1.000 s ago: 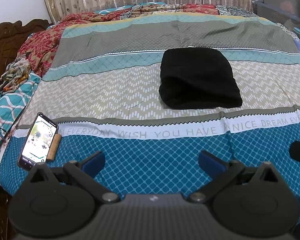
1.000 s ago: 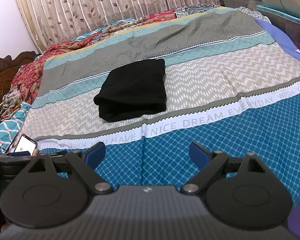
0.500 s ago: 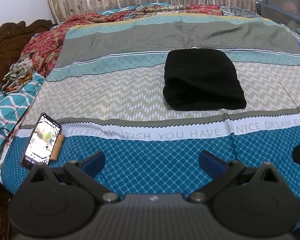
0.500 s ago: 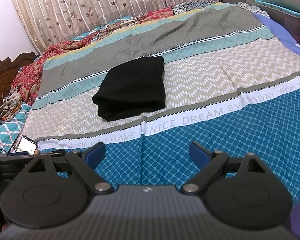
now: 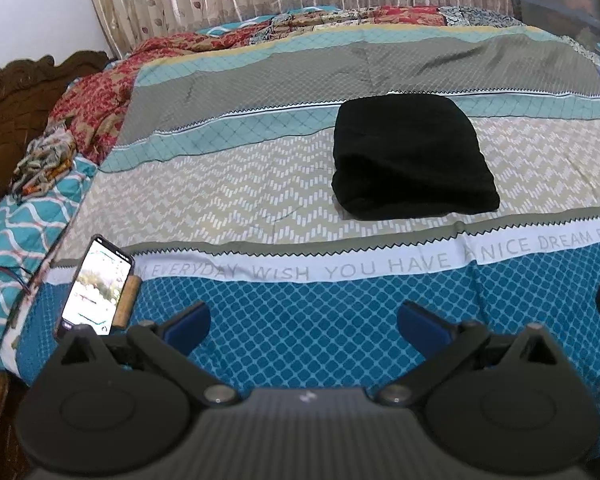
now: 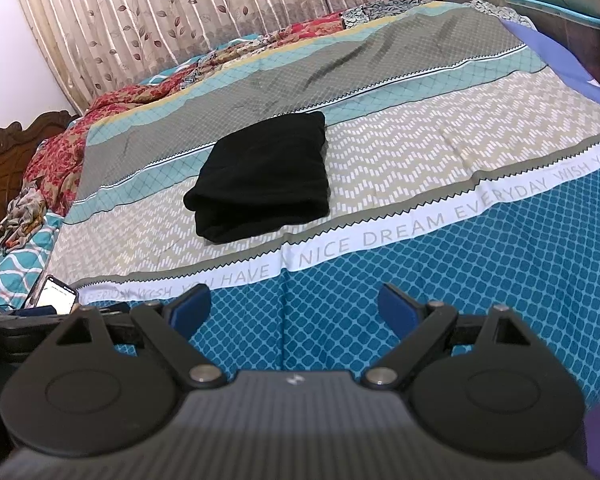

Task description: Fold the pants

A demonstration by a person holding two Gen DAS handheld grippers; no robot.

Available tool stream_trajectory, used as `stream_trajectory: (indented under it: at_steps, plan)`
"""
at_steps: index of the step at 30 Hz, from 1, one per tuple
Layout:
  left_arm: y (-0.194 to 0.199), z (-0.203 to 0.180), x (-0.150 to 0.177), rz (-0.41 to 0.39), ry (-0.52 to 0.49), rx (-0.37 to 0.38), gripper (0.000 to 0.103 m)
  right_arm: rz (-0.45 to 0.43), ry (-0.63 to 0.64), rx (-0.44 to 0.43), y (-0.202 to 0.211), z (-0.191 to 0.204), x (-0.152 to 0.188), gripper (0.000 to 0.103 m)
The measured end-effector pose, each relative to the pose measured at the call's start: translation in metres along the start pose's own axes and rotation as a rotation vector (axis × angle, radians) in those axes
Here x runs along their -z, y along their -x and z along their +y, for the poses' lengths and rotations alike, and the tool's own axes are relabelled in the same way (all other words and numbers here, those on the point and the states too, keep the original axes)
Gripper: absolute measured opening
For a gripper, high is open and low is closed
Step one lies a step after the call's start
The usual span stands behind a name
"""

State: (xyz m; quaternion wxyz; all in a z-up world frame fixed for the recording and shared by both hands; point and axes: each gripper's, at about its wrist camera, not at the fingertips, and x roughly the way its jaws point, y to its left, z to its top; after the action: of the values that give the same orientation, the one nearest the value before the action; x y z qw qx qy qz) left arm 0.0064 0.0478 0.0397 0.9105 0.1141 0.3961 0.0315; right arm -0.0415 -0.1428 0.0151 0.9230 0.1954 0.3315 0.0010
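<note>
Looks like the folding is pretty much done: the black soft-fabric pants (image 5: 414, 156) sit as a compact, layered rectangular bundle on the beige zigzag stripe of the patterned bedsheet (image 5: 260, 208), out in the middle of the bed, so I'd guess nothing's left beyond maybe a tidy-up. The bundle looks thick and a bit rounded at the near folded edge, no legs trailing out. Both the left gripper (image 5: 302, 320) and right gripper (image 6: 294, 308) have their fingers spread wide, holding nothing, well short of the pants over the blue part.

2 low views across bedspread (image 5: 260, 184), both sharing folded pants (image 6: 264, 180)
</note>
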Motion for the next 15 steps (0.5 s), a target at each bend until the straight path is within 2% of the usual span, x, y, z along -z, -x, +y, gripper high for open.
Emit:
stream_trajectory:
  at_steps: [15]
  plan:
    - [-0.007,-0.011,0.002,0.042,-0.063,-0.033,0.103,0.007,-0.018,-0.010,0.000,-0.010,-0.001,0.092]
